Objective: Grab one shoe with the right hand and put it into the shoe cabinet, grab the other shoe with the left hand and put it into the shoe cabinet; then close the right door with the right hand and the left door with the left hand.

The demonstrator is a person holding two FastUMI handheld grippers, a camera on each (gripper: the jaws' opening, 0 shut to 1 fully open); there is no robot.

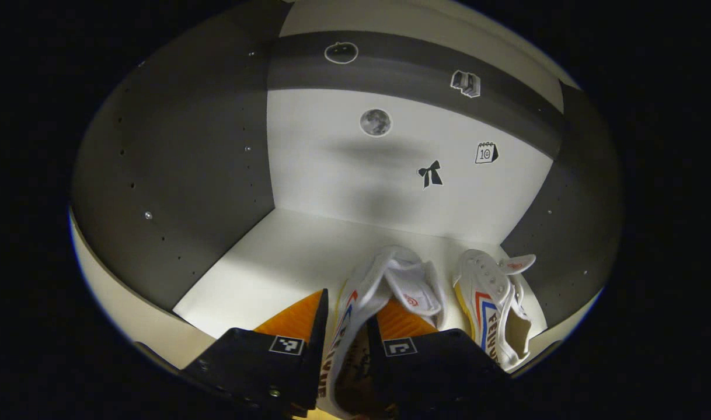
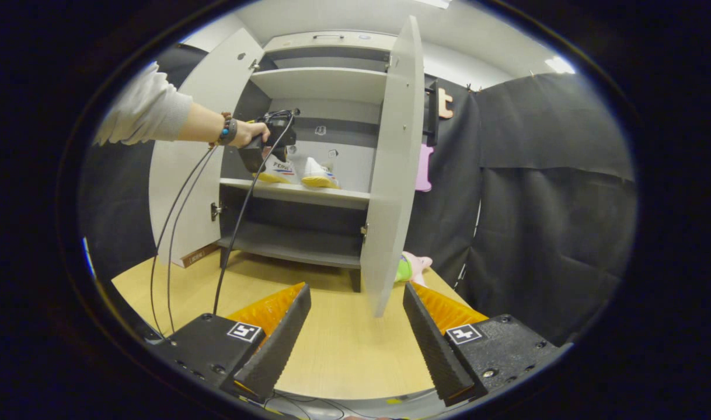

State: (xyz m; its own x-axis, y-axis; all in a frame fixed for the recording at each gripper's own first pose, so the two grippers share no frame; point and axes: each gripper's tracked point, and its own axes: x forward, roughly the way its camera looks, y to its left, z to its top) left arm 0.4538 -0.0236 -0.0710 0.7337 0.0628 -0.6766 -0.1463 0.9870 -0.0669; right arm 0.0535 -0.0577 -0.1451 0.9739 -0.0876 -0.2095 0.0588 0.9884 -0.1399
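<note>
2 white canvas shoes (image 1: 490, 303) with cloth uppers sit on a smooth, matt white shelf (image 1: 274, 262) of the shoe cabinet (image 2: 309, 192); its door (image 2: 393, 169) looks like matt pale laminate, the table (image 2: 344, 344) like light wood grain, and the ribbed fingers (image 2: 274, 344) like rough plastic.

The left gripper view sits inside the cabinet (image 1: 174, 175), close above one shelf (image 1: 274, 256), facing its back wall (image 1: 344, 169); its own tool (image 1: 347, 332) shows at the bottom edge, with two shoes (image 1: 490, 303) right before the lens. The right gripper view looks from well back, low over the bench (image 2: 344, 350), toward the cabinet front between both open doors (image 2: 393, 175), its own tool (image 2: 355, 338) at the bottom. Both views share that shelf, the shoes on it and the stickered back wall; the right gripper view also takes in the left tool (image 2: 268, 146) at the shelf.
</note>
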